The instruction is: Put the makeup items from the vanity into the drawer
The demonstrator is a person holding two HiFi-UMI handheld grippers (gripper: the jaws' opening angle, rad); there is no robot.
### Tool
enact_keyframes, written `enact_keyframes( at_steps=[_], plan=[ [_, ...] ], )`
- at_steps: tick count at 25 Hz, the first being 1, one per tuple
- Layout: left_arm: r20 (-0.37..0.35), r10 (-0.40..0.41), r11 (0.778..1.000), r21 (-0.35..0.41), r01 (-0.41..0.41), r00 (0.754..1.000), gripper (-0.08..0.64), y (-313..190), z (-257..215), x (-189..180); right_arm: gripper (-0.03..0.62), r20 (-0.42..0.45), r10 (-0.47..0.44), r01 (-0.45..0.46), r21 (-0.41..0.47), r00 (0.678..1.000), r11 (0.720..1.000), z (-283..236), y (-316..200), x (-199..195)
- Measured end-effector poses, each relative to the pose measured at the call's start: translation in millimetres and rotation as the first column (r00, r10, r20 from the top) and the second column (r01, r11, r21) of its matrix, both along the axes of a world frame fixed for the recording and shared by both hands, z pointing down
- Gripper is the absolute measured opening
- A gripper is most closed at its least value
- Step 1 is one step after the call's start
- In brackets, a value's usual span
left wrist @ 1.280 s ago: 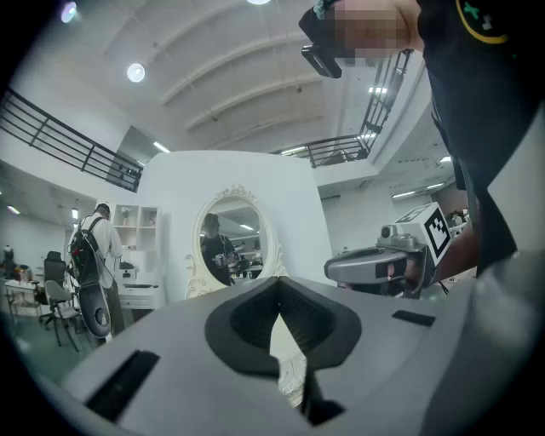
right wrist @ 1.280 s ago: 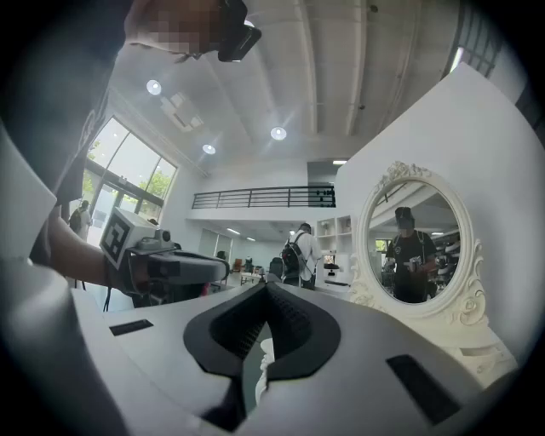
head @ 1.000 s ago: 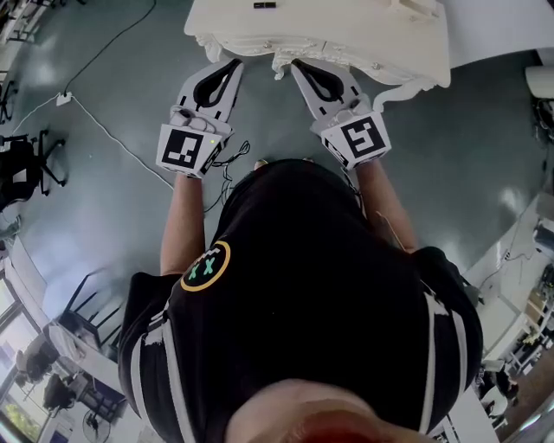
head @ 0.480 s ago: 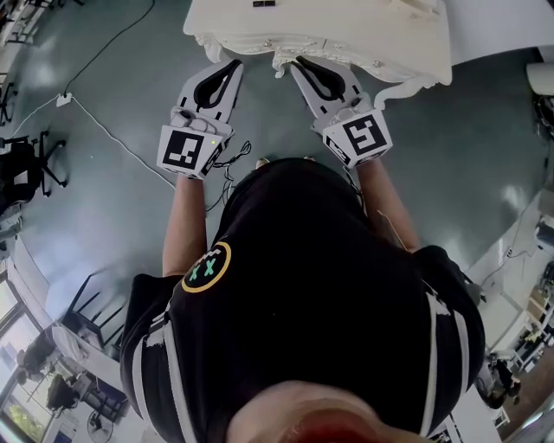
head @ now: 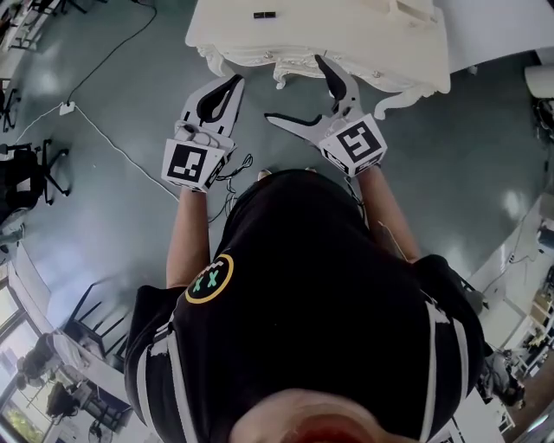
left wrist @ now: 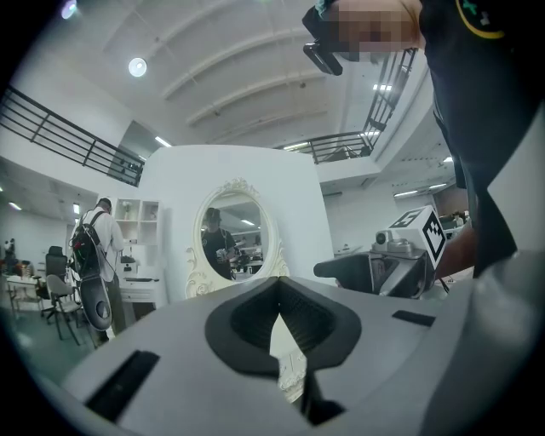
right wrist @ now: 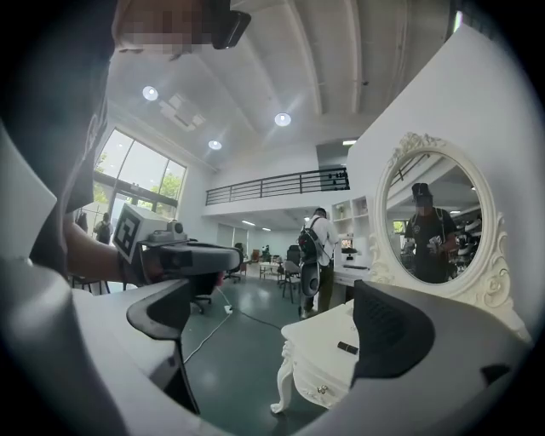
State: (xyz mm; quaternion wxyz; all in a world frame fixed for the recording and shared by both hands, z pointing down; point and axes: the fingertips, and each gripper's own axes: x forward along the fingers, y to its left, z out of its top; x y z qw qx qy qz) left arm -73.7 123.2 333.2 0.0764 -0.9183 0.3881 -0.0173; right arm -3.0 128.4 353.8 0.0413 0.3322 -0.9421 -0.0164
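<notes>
The white vanity stands just ahead of me, its drawer front with a small knob closed. One small black makeup item lies on its top, also seen as a dark bar in the right gripper view. My right gripper hovers before the vanity's front edge. Its jaws are opening wide, and nothing is between them. My left gripper hangs level with it on the left, jaws shut and empty.
An oval mirror with a carved frame rises at the back of the vanity. A cable runs over the grey floor at the left. A person with a backpack stands farther off among desks and chairs.
My right gripper's jaws have swung from shut to wide apart. Both grippers sit slightly lower in the head view, a little back from the vanity's edge.
</notes>
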Motion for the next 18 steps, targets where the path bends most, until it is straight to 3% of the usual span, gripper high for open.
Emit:
enact_keyframes(
  at_steps=[18],
  plan=[
    [0.041,-0.014,0.997,-0.070,0.017,0.999,0.020,-2,9,14,0.600,-0.014,-0.039,0.039,-0.037,0.999,0.999,4,0,21]
  ],
)
